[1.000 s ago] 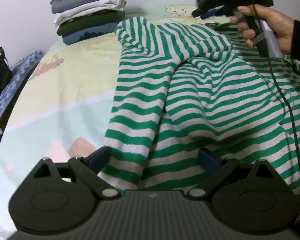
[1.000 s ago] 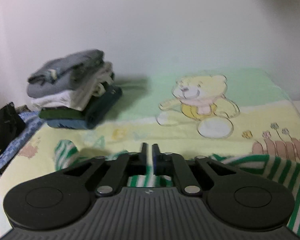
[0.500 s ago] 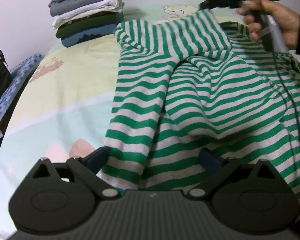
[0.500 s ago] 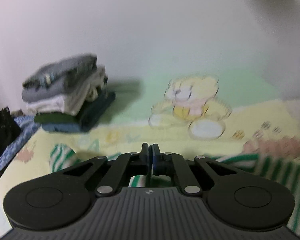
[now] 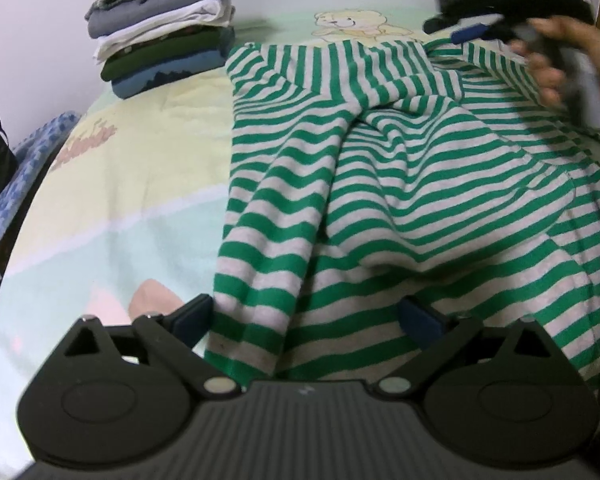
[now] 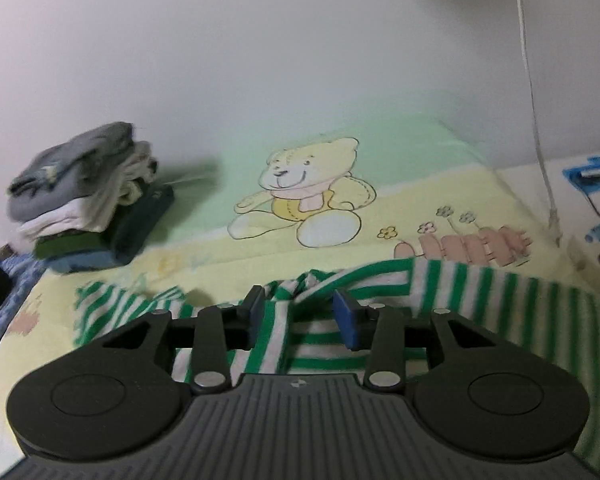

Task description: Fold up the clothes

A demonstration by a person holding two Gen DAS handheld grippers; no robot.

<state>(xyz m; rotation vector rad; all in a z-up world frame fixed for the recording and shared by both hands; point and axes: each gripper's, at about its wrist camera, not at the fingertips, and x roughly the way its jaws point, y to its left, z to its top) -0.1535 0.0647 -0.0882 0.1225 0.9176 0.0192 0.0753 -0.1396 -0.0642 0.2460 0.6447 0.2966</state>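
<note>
Two hand-held grippers work our green-striped shirt [image 5: 400, 184], which lies rumpled on the bed [image 5: 132, 184]. Our left hand-held gripper [image 5: 306, 318] stands wide open over its near hem. Our right hand-held gripper [image 6: 300, 314] is opening, a bunched fold between its pads, unpressed. Folded clothes [image 5: 164, 24] sit stacked near the wall.

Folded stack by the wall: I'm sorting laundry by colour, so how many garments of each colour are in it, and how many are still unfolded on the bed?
Folded stack, top to bottom:
Grey: 1
White: 1
Dark green: 1
Blue: 1
Unfolded on the bed sheet:
Green-and-white striped top: 1
Total: 5 garments. Thinner layers in the stack could be hidden.
</note>
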